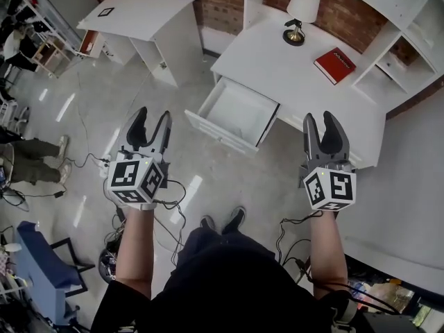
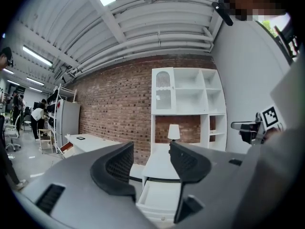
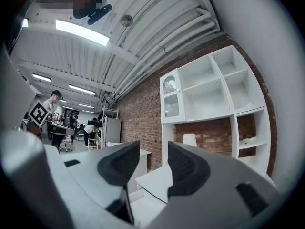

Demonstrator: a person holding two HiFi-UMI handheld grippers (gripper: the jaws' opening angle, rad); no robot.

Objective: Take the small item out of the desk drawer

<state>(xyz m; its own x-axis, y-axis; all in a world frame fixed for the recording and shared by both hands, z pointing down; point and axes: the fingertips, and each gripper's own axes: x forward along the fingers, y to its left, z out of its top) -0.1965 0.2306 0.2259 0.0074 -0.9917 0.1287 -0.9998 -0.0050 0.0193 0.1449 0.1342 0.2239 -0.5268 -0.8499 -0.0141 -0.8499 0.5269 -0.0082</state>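
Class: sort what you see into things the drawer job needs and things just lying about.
Job in hand:
desk drawer, open, nothing visible inside
white desk
left gripper and right gripper, both open, holding nothing

Lying about:
lamp
red book
second white table

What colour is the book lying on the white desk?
Red; the book shows best in the head view.

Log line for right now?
left gripper: open, empty | right gripper: open, empty | white desk drawer: pulled open, no item visible | contact: none
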